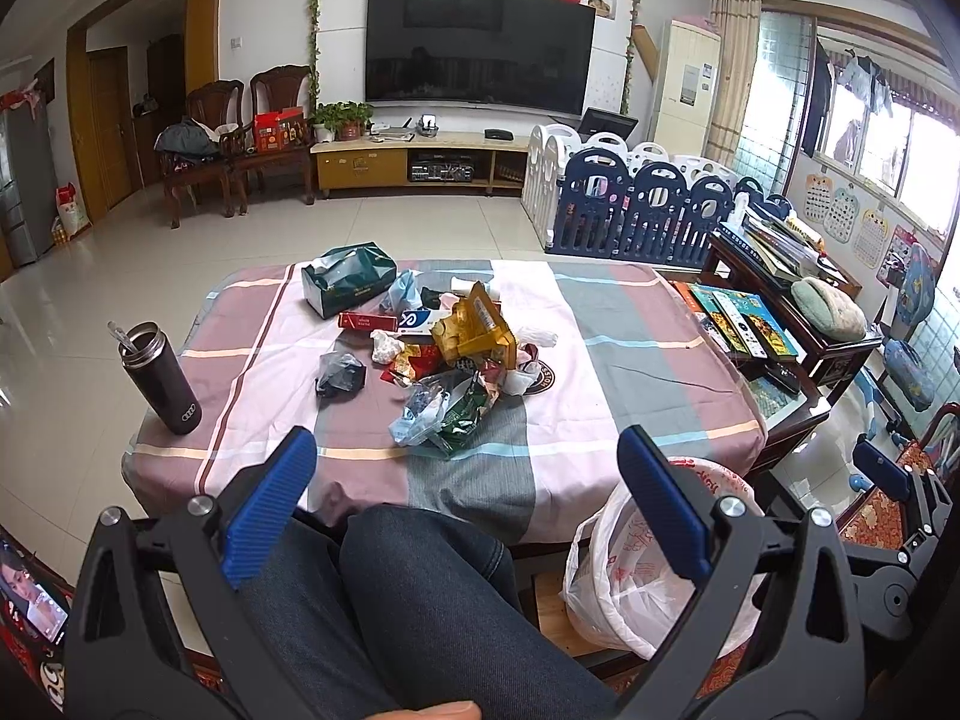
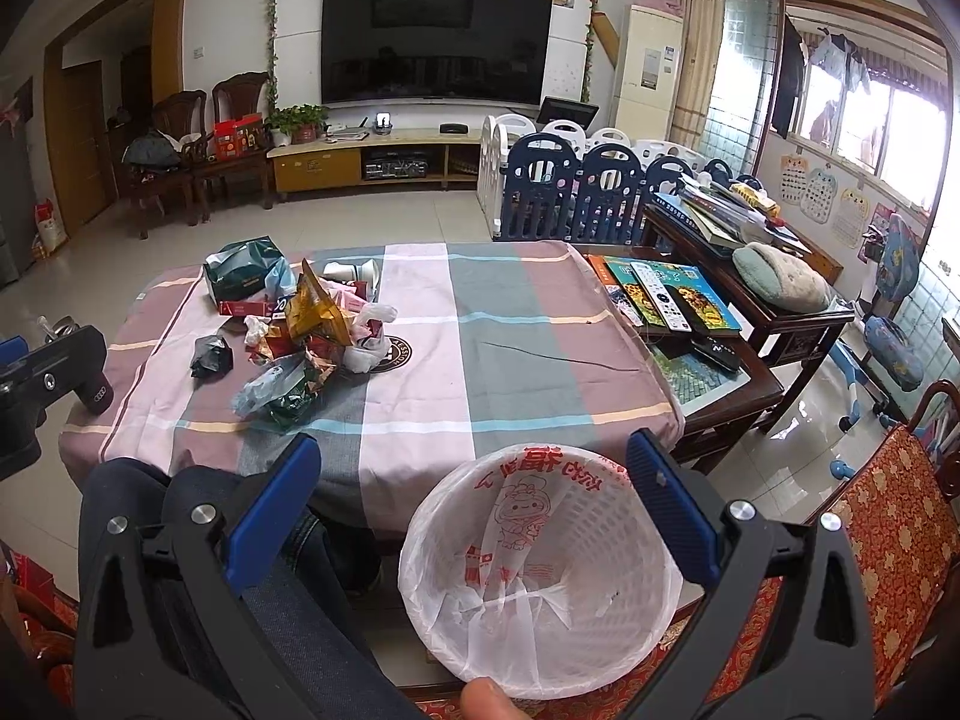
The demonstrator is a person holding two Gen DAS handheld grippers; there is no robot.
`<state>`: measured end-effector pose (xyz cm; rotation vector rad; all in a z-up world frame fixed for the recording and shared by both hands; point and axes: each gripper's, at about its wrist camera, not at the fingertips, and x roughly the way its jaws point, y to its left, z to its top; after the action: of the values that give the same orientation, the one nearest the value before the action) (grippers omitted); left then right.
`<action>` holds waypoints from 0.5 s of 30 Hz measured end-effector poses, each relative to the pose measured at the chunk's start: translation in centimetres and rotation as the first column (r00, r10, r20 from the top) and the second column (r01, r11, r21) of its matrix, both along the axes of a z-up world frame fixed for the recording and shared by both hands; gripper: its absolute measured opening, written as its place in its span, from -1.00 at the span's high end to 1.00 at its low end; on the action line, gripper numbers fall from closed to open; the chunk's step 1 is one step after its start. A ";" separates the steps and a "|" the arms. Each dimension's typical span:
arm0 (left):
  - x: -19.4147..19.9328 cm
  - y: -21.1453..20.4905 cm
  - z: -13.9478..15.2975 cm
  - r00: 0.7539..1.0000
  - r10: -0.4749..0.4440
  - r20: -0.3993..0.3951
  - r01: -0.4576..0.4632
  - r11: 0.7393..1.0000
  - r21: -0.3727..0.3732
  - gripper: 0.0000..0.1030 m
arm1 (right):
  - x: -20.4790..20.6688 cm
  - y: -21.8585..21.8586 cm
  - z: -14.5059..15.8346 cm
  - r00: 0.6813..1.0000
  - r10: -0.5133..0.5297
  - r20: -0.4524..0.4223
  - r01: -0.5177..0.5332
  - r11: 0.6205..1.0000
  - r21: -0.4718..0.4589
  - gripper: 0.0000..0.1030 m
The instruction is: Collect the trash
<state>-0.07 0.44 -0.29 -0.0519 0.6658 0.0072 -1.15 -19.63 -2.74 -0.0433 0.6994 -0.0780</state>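
A heap of trash (image 1: 456, 354) lies on the checked tablecloth: a yellow snack bag (image 1: 474, 330), a crumpled black bag (image 1: 341, 373), a clear and green wrapper (image 1: 444, 414) and white tissues. The same trash heap (image 2: 306, 336) shows at the left in the right wrist view. A white waste basket (image 2: 540, 576) lined with a printed plastic bag stands on the floor by the table, empty. My left gripper (image 1: 468, 516) is open above a person's knees, short of the table. My right gripper (image 2: 474, 516) hangs open over the basket, nothing between its fingers.
A dark flask (image 1: 162, 378) stands at the table's left edge. A green tissue box (image 1: 348, 279) and a red carton (image 1: 367, 321) sit behind the heap. Books and a remote (image 2: 660, 294) cover a side table at the right. A patterned chair (image 2: 888, 528) is at right.
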 end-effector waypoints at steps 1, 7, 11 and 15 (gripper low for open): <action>-0.1 -0.2 -0.1 1.000 0.000 0.000 0.000 1.000 0.000 -0.94 | 0.0 -0.1 0.0 1.000 0.000 0.000 0.000 1.000 0.000 -0.94; -0.1 -0.2 -0.1 1.000 0.001 -0.003 -0.001 1.000 -0.002 -0.94 | 0.0 -0.1 0.0 1.000 0.000 -0.002 0.000 1.000 0.006 -0.94; 0.1 -0.2 -0.2 1.000 0.001 -0.004 -0.001 1.000 -0.002 -0.94 | 0.0 0.0 0.0 1.000 0.001 -0.005 -0.001 1.000 0.006 -0.94; -0.1 -0.5 -0.6 1.000 0.001 -0.005 -0.001 1.000 -0.002 -0.94 | 0.0 0.0 -0.1 1.000 0.000 -0.004 0.000 1.000 0.005 -0.94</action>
<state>-0.15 -0.06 -0.92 -0.0543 0.6708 0.0073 -1.14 -19.65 -2.81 -0.0383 0.7038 -0.0762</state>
